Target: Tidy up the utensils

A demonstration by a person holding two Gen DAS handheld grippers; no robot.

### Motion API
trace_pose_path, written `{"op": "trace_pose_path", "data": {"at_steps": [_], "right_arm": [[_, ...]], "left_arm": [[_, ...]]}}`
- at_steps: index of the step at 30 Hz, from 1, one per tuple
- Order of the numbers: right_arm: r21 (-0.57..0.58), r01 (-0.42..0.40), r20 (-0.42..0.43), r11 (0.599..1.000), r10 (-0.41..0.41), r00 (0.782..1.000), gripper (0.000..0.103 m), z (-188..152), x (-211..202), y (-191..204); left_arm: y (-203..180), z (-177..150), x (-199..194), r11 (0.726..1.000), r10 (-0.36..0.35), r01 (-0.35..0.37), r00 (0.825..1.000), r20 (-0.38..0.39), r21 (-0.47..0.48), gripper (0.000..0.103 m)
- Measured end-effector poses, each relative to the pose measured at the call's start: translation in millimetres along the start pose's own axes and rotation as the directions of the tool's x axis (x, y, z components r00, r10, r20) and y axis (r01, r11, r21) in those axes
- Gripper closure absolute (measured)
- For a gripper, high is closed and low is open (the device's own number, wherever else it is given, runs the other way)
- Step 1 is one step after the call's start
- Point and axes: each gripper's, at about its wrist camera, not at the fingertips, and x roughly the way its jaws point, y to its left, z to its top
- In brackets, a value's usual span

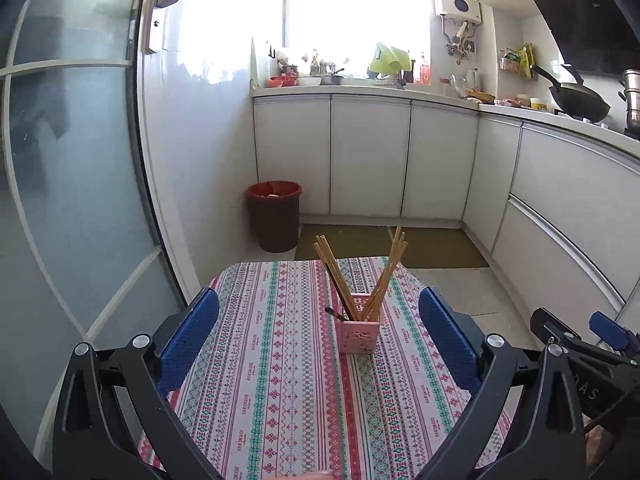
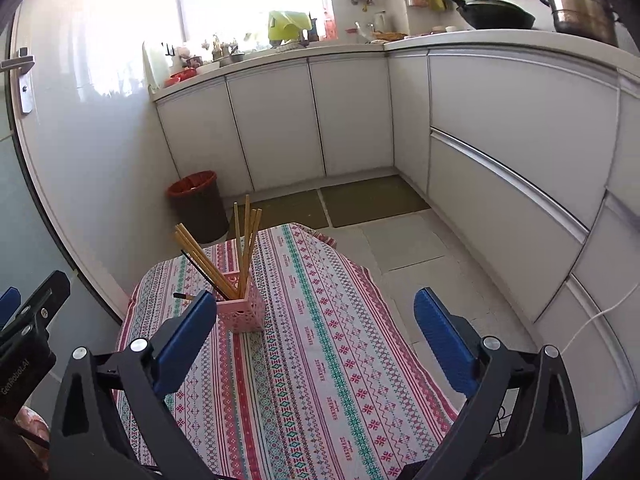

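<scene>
A pink perforated holder (image 1: 360, 330) stands on the patterned tablecloth (image 1: 280, 380), filled with several wooden chopsticks (image 1: 336, 276) that fan out left and right, plus a dark-handled utensil (image 1: 334, 314). My left gripper (image 1: 318, 340) is open and empty, its blue pads on either side of the holder but nearer the camera. In the right wrist view the holder (image 2: 242, 312) sits just past the left pad, with the chopsticks (image 2: 244, 240) standing in it. My right gripper (image 2: 312, 340) is open and empty above the cloth (image 2: 320, 360).
A brown bin with a red liner (image 1: 274, 216) stands on the floor beyond the table. White cabinets (image 1: 368, 156) line the back and right. A wok (image 1: 576, 98) and pot sit on the counter. A glass door (image 1: 72, 184) is on the left.
</scene>
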Motion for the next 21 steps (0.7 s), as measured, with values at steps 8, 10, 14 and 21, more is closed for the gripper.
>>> {"op": "trace_pose_path", "data": {"at_steps": [8,10,14,21], "right_arm": [[-0.013,0.002,-0.007,1.0,-0.002,1.0,0.007,-7,-23,0],[-0.017,0.001,-0.003,1.0,-0.001,1.0,0.007,-8,-24,1],[-0.018,0.0,-0.012,1.0,0.0,1.0,0.007,-11,-23,2],[-0.026,0.0,-0.044,1.0,-0.002,0.999,0.007,-13,-15,2]], "left_arm": [[-2,-9,-13,1.0,0.022,-0.023,0.996,-0.087,-0.007,0.007],[-3,-13,-13,0.999,0.032,-0.033,0.995,-0.091,-0.005,0.007],[-1,-15,-9,0.999,0.04,-0.041,0.994,-0.101,-0.014,0.007],[-2,-18,-6,1.0,0.029,-0.03,0.994,-0.11,-0.007,0.007]]}}
